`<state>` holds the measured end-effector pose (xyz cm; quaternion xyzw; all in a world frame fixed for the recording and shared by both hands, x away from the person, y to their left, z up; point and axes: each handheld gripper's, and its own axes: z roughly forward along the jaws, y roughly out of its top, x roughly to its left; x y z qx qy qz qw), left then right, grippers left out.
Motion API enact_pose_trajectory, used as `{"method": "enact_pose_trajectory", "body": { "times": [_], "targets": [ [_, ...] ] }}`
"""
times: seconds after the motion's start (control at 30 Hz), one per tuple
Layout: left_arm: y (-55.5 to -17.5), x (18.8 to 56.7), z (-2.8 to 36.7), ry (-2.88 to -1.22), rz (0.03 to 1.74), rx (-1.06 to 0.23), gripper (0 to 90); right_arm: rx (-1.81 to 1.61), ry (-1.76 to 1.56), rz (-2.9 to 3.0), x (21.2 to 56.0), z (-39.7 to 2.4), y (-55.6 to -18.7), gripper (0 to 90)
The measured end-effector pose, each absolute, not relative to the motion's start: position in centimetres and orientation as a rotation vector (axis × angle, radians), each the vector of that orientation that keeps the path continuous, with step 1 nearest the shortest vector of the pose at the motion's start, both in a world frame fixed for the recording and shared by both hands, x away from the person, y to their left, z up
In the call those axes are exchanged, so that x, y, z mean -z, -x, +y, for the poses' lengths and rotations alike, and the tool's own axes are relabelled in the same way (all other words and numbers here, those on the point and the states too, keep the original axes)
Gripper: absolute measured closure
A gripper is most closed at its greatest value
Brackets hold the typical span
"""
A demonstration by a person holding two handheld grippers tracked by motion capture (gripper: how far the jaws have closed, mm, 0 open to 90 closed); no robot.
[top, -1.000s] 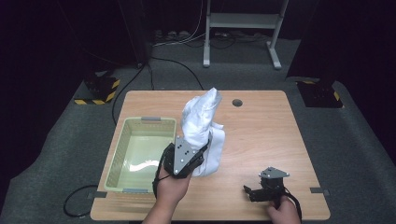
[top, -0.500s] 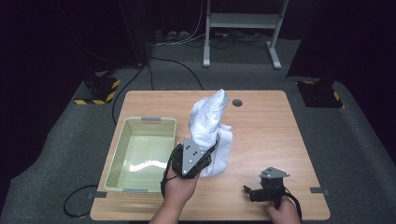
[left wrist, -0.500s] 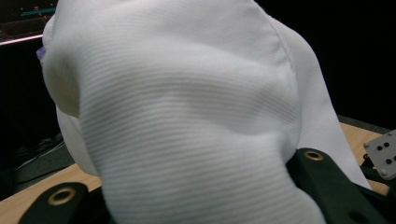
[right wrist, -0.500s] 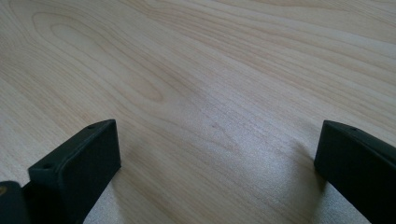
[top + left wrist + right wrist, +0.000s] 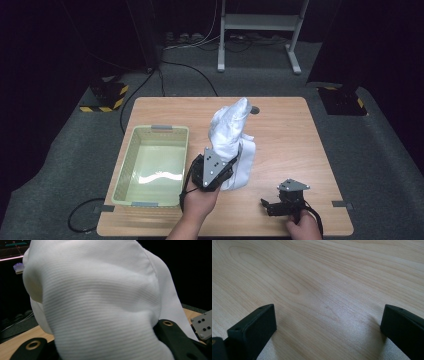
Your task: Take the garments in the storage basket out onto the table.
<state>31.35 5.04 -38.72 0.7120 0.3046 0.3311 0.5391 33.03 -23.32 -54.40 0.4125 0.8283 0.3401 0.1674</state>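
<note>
From the high view, the left gripper [image 5: 220,167] held a white cloth [image 5: 231,137] bunched up above the wooden table [image 5: 290,135], just right of the pale green basket [image 5: 150,131]. The basket's floor looked bare, with nothing in it. The left gripper view added what the high view could not: the ribbed weave of the white cloth [image 5: 100,302] up close, pinched between the two black jaws, which were clamped on the fabric. The right gripper [image 5: 272,206] rested low near the table's front edge, well apart from the cloth. The right gripper view showed its jaws spread wide, with bare wood grain of the table [image 5: 324,277] between them and nothing held
</note>
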Motion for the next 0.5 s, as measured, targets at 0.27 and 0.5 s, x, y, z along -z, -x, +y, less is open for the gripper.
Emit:
{"method": "enact_pose_trajectory", "body": {
  "times": [0.27, 0.5],
  "targets": [
    [-31.6, 39.2, 4.4, -1.699, 0.730, -0.782, 61.1, -0.961, -1.169, 2.357, 54.4, -23.3, -33.0, 0.0],
    [-31.8, 39.6, 3.8, -1.706, 0.737, -0.775, 61.1, -0.961, -1.170, 2.358, 54.4, -23.3, -33.0, 0.0]
  ]
}}
